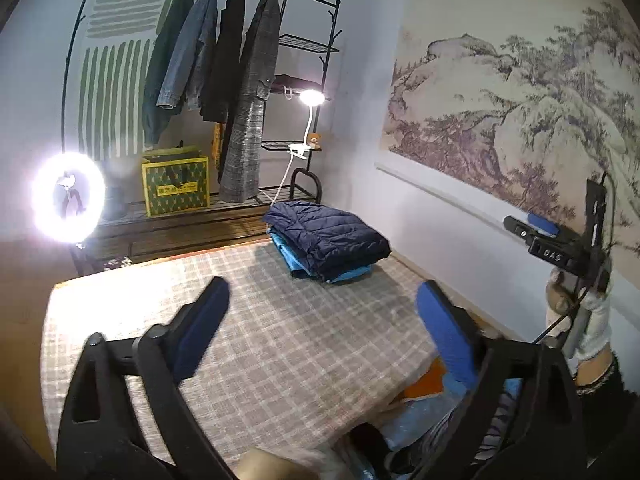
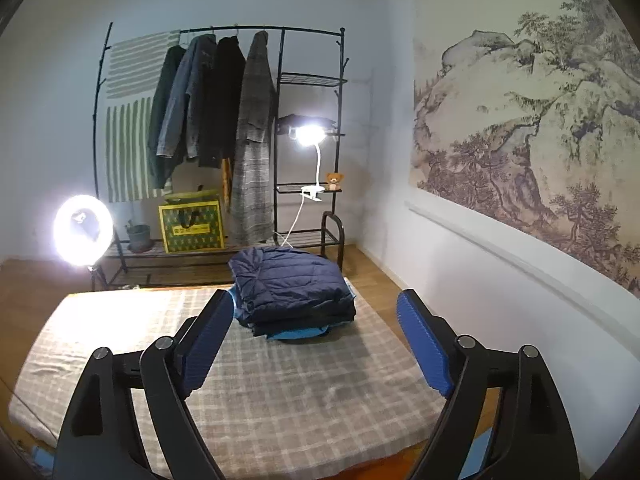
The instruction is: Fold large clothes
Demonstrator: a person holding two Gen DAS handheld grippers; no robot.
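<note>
Bedroom-type space w/ pale walls and wood floor; at far left a lit ring light (image 2: 83, 230) glares on its stand. Next to it, against the back wall, a black clothes rack (image 2: 224, 32) carries four hanging coats (image 2: 208, 100), w/ a yellow-green patterned bag (image 2: 191, 227) on its bottom shelf. Rack's right section has wire shelves, a clip-on lamp (image 2: 309, 136) switched on and a small teddy bear (image 2: 333, 181). Center foreground: low desk under a plaid cloth (image 2: 280, 392). Left tongs (image 1: 322, 312) hover over the cloth, jaws spread wide, nothing btwn them. Right tongs (image 2: 314, 336) likewise gape apart, empty, aimed at the clothes. Folded navy puffer jacket (image 2: 290, 286) sits at the desk's far side, toward the right edge, stacked on top of a folded light-blue garment (image 2: 298, 334); neither tongs touch the stack. Right wall holds a big ink-landscape mural (image 2: 532, 128). At far right of the left-wrist view the person's gloved right hand (image 1: 592, 312) grips the other tool. Below the desk's near-right edge lies a blurry heap of bluish items, can't tell what.
</note>
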